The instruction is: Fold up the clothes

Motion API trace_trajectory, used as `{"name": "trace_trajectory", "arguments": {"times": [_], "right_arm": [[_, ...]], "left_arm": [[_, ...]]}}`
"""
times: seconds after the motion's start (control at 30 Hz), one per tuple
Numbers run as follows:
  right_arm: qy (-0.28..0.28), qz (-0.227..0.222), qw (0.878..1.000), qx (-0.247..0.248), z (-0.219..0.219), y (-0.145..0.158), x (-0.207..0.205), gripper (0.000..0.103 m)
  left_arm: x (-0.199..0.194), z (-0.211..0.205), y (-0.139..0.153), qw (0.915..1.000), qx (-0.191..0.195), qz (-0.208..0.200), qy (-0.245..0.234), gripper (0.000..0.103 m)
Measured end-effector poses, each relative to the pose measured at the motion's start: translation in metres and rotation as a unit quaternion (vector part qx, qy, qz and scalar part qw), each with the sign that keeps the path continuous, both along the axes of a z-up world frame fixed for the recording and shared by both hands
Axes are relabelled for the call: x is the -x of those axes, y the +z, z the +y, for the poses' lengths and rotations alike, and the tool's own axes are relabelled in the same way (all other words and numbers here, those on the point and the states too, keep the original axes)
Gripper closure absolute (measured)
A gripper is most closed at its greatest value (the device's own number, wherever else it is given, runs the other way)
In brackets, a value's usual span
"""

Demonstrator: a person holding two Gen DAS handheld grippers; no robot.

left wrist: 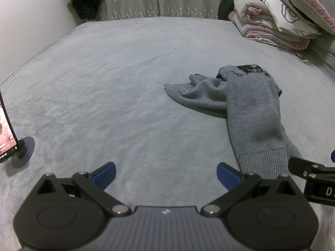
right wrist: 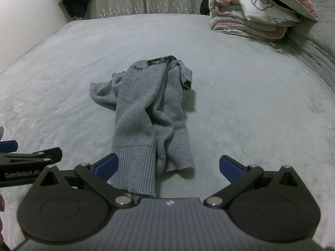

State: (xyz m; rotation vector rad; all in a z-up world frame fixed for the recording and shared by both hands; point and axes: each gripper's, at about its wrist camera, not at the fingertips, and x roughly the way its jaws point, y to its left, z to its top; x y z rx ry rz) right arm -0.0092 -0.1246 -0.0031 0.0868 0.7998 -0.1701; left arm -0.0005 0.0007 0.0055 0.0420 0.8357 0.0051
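Sweater: grey knit sweater [right wrist: 150, 113], lying in a long loose bundle on the grey bed cover [right wrist: 251, 115], ribbed hem toward the near edge, dark pattern at the far end.

Left wrist view, gripper: left gripper [left wrist: 166, 174] hovers low over bare bed cover [left wrist: 104, 83], jaws spread wide, nothing between them.
Left wrist view, sweater: sweater [left wrist: 251, 113] lies to the right of the jaws, and a flap of it fans out to the left at the far end.
Left wrist view, only here: a phone on a stand [left wrist: 8, 133] sits at the near left edge; the tip of the right gripper [left wrist: 303, 170] enters from the right, near the hem.

Right wrist view, gripper: right gripper [right wrist: 168, 167] has jaws spread wide, with the ribbed hem lying between and just ahead of them, not pinched.
Right wrist view, only here: the bundle's right side shows as doubled, rumpled layers; the left gripper [right wrist: 31, 156] shows at the left edge.
Both views, far right: folded quilt and pillow [right wrist: 251, 14] stacked in the far corner, well apart from the sweater.

Stage: the bundle fits either a half-made fold or a crumpled heap awaiting one.
Risk: pinching one layer of the doubled hem would likely drag the bundle askew.
Risk: the soft knit may sag and lose any crease if lifted by one corner.
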Motion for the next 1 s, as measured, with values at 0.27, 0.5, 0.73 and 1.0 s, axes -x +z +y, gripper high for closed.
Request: {"name": "trace_trajectory", "arguments": {"times": [0.27, 0.5, 0.73, 1.0], "right_arm": [[0.001, 0.002, 1.0, 0.0, 0.0, -0.001, 0.0, 0.0], [0.001, 0.004, 1.0, 0.001, 0.0, 0.0, 0.0, 0.0], [0.001, 0.007, 1.0, 0.001, 0.001, -0.001, 0.0, 0.0], [0.002, 0.02, 1.0, 0.007, 0.003, -0.01, -0.004, 0.0]], "left_arm": [[-0.001, 0.002, 0.0, 1.0, 0.0, 0.002, 0.001, 0.0], [-0.001, 0.0, -0.002, 1.0, -0.001, 0.003, 0.002, 0.0], [-0.004, 0.001, -0.006, 0.9999, -0.005, 0.009, 0.005, 0.0], [-0.007, 0.003, -0.012, 0.9997, -0.011, 0.017, 0.011, 0.0]]}}
